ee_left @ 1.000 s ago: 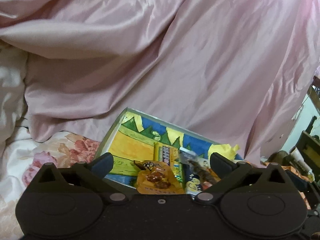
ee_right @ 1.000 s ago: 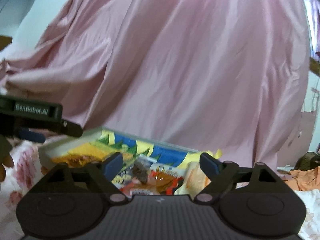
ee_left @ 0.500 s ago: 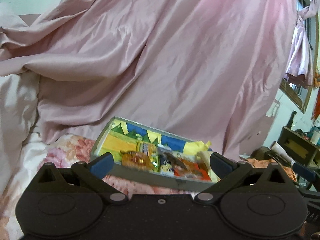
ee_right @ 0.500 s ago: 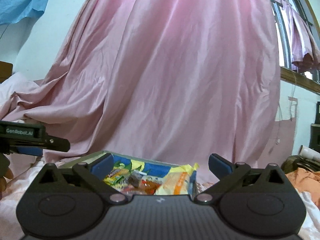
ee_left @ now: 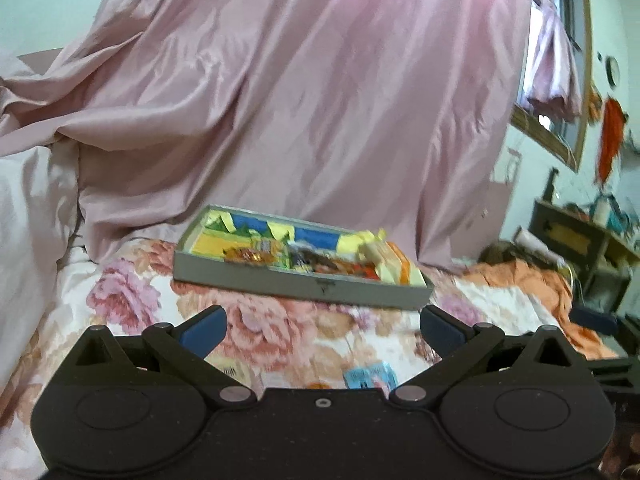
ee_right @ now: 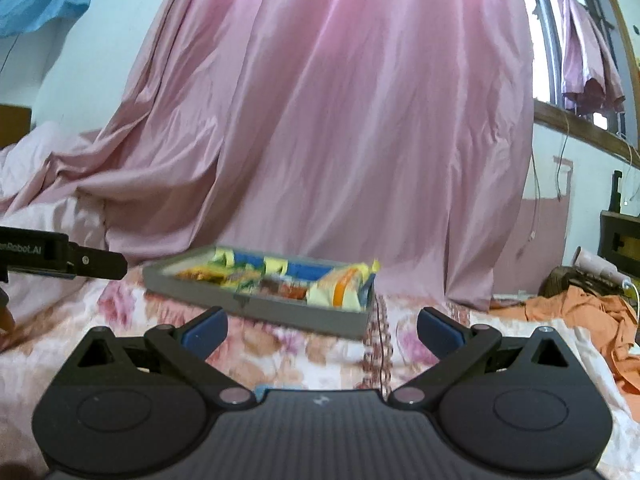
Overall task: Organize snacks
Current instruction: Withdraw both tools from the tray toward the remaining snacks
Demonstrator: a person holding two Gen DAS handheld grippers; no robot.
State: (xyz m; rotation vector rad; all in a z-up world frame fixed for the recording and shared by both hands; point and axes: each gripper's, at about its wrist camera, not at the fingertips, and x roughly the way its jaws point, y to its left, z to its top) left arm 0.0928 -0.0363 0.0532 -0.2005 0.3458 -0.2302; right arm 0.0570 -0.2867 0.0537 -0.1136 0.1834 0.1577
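Both hand-held grippers stand with their blue pads wide apart and nothing between them: the left hand-held gripper [ee_left: 322, 326] and the right hand-held gripper [ee_right: 322, 326] each face the grey tray [ee_left: 280, 280] from a short way off. The tray rests on the flowered bedspread [ee_left: 132, 300], at about twelve o'clock in both wrist views, with the pink curtain [ee_right: 340, 120] hanging behind it. Snack packets [ee_left: 256, 255] lie bunched along its near side, with a yellow-and-orange bag [ee_right: 340, 286] at the three o'clock end. One small blue packet [ee_left: 370, 378] lies loose on the bedspread, just ahead of the left hand-held gripper at five o'clock.

Judging by this, a placing step seems finished and the search for the next loose snack is in hand; the blue packet looks the likeliest target, calling for a downward tilt and a flat pinch.

Compared with a second ago, both cameras sit farther back: the tray then filled the space between the pads, and now lies well beyond them.
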